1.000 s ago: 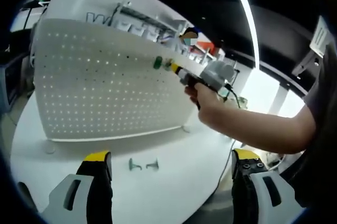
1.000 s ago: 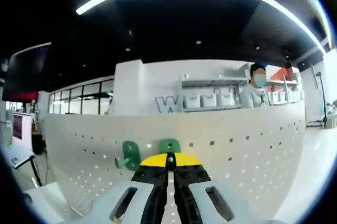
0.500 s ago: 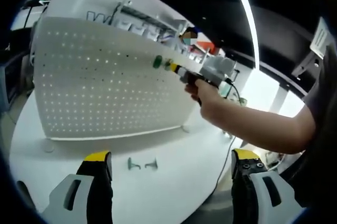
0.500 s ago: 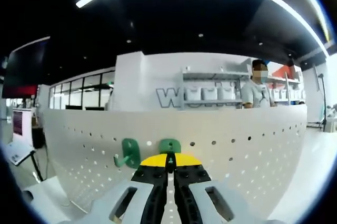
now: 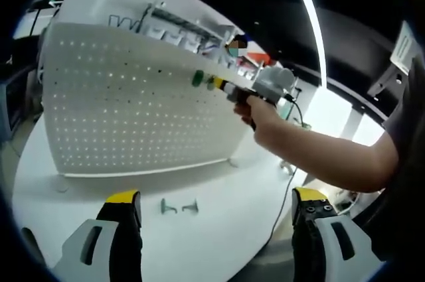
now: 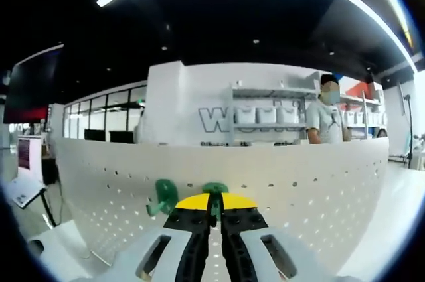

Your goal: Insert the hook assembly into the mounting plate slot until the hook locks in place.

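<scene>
The white perforated mounting plate (image 5: 133, 109) stands upright on the table. In the right gripper view it (image 6: 312, 182) spans the width. My right gripper (image 6: 214, 202) is shut on a green hook (image 6: 214, 190) pressed against the plate's upper rows. A second green hook (image 6: 163, 196) hangs on the plate just to its left. In the left gripper view, a hand (image 5: 262, 117) holds the right gripper (image 5: 216, 84) at the plate's top right, beside a green hook (image 5: 198, 79). My left gripper (image 5: 216, 201) is open, low over the table.
Two spare grey-green hooks (image 5: 169, 208) (image 5: 190, 207) lie on the white table (image 5: 219, 189) before the plate. A forearm (image 5: 332, 159) crosses from the right. Behind the plate stand a person (image 6: 325, 119) and shelves (image 6: 265, 113).
The right gripper with its hook has crept slightly upward toward the plate's top edge. The left gripper and the spare hooks have stayed put.
</scene>
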`<state>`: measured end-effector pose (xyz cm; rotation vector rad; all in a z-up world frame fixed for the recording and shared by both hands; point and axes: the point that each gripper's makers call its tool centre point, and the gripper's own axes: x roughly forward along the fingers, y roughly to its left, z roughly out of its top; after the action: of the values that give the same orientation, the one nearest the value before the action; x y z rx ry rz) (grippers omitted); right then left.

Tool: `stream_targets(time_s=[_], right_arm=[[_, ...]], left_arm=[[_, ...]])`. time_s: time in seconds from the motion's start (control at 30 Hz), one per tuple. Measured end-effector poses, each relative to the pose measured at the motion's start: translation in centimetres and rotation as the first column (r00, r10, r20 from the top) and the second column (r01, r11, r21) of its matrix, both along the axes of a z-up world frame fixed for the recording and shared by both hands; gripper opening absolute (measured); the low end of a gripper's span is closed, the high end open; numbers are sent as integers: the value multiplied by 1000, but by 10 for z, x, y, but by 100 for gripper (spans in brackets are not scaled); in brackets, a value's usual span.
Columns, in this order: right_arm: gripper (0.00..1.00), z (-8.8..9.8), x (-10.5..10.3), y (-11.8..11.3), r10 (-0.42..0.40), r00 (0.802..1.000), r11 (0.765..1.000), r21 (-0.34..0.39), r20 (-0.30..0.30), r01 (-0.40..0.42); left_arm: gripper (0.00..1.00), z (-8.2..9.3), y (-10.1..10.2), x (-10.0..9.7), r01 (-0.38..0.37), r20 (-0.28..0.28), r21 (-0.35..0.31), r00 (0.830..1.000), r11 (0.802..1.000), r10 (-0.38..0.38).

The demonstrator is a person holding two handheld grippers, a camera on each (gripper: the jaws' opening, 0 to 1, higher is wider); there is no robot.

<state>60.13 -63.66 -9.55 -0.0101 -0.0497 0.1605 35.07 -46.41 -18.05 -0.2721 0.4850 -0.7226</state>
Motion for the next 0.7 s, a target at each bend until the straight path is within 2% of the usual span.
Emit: stream_targets(time_s=[0.33,0.4,0.53,0.7], right_arm=[[6,9,-5,0,15,1000,1000,15,8,-15],[7,12,-7,0,20,1000,998,63,13,-20],[9,16,-11,-1,23,1000,997,71,15,-24],[16,21,-23,-3,37,999,992,119,12,-38]], left_arm=[[96,2,-1,-3,1,6,0,1000,1000,-1],[96,3,-1,-4,1,9,1,1000,1000,-1],[96,4,0,-7,3,14,9,1000,1000,-4],[96,4,0,-11,5,18,17,1000,1000,-5]])
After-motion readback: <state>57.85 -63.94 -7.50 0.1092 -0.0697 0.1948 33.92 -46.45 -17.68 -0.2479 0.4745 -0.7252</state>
